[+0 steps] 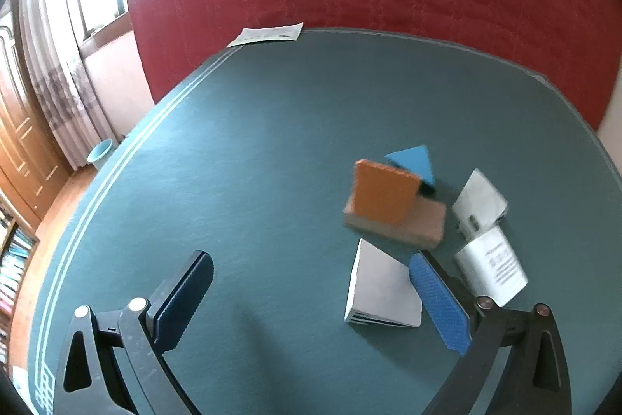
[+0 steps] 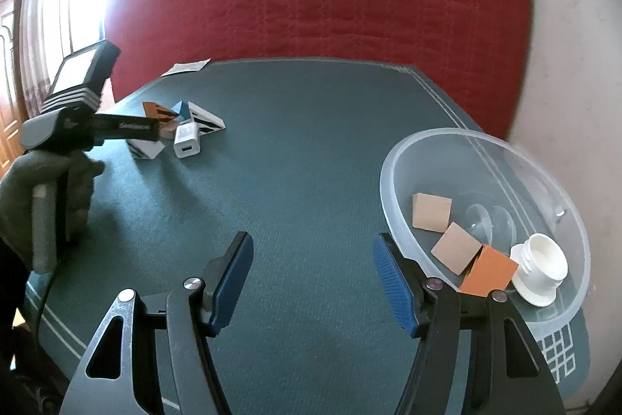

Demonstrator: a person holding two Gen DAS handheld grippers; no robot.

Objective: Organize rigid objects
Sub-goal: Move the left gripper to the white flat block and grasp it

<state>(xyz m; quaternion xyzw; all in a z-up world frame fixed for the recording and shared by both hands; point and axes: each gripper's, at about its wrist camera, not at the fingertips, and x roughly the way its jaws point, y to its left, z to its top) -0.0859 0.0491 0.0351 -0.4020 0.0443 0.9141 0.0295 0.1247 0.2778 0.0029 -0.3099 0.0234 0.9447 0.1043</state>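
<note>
1. Two adapters (image 1: 480,203) and (image 1: 491,271) lie at 3 o'clock in the left view; the nearer one carries printed text, too small to read. A paper (image 1: 268,34) at the worktop's (image 1: 252,142) 12 o'clock edge is equally illegible.
2. Left tongs (image 1: 311,298) are spread wide and grip nothing; the right pad sits just beside a white wedge (image 1: 383,288).
3. Right tongs (image 2: 311,279) gape open, empty, above bare worktop.
4. Left view only: an orange block (image 1: 385,191) leaning on a tan block (image 1: 404,224), with a blue wedge (image 1: 414,162) behind.
5. Right view only: a clear bowl (image 2: 392,158) at 3 o'clock holding two tan blocks, an orange one and a white cap (image 2: 540,263); the gloved left hand (image 2: 42,189) at 9 o'clock.
</note>
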